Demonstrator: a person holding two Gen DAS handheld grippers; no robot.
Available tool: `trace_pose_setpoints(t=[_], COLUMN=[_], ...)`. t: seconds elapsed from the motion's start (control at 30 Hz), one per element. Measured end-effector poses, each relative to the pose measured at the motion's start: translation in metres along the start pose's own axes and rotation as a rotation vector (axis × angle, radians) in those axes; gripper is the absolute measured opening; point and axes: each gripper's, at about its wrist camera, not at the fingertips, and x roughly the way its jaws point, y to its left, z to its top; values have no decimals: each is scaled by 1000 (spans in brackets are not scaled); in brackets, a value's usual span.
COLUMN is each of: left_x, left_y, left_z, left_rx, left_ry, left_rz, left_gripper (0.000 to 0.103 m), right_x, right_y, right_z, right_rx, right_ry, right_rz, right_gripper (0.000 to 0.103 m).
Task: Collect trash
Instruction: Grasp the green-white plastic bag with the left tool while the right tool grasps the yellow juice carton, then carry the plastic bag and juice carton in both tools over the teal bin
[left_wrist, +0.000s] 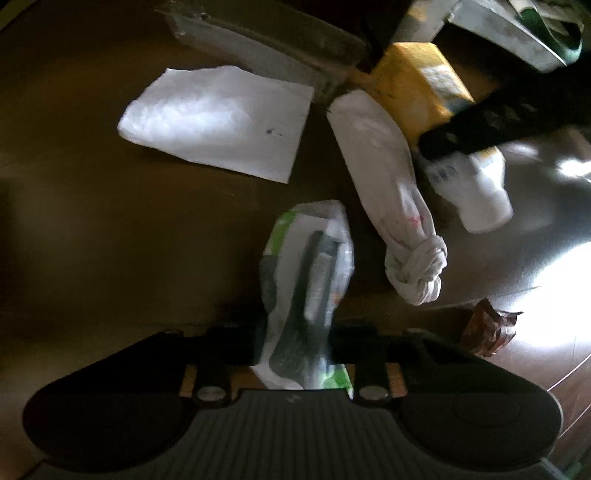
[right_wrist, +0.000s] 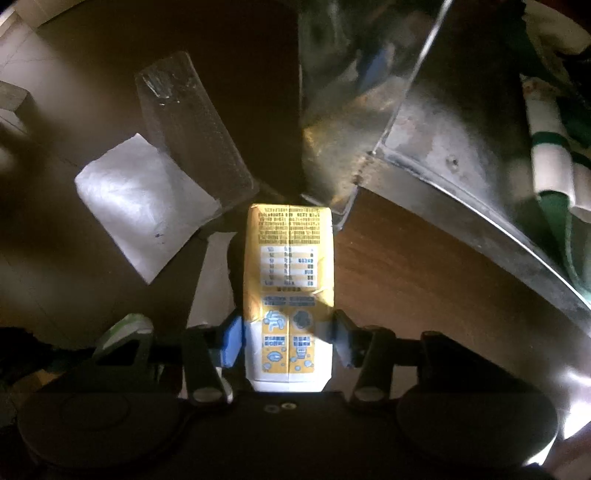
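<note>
My left gripper is shut on a crumpled clear plastic wrapper with green print, held above the dark wooden floor. A knotted white plastic bag lies just right of it. My right gripper is shut on a yellow and white carton, its blue-padded fingers pressing both sides. The same carton shows in the left wrist view with the right gripper's dark finger across it. A metal dustpan-like bin stands just beyond the carton.
A white sheet of paper lies flat on the floor, also in the right wrist view. A clear plastic tray lies beside it. A brown wrapper lies at the right. Green and white rubbish sits in the bin.
</note>
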Motion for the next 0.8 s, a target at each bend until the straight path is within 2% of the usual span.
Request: trace_pose_setpoints(t=[0.17, 0.33, 0.53, 0.8], left_x=[-34, -91, -167, -309], left_y=[18, 30, 40, 29], left_z=[2, 8, 29, 45], left_rx=[-45, -87, -102, -143], left_ry=[-25, -103, -244, -452], left_rz=[0, 34, 81, 94], left_gripper=[21, 21, 21, 21], right_x=[-38, -100, -187, -314], right_y=[-4, -9, -15, -11], right_z=[-16, -41, -59, -79], right_rx=[-4, -47, -43, -39], right_ry=[10, -15, -110, -302], right_rz=[14, 32, 35, 47], right_gripper=[49, 49, 49, 49])
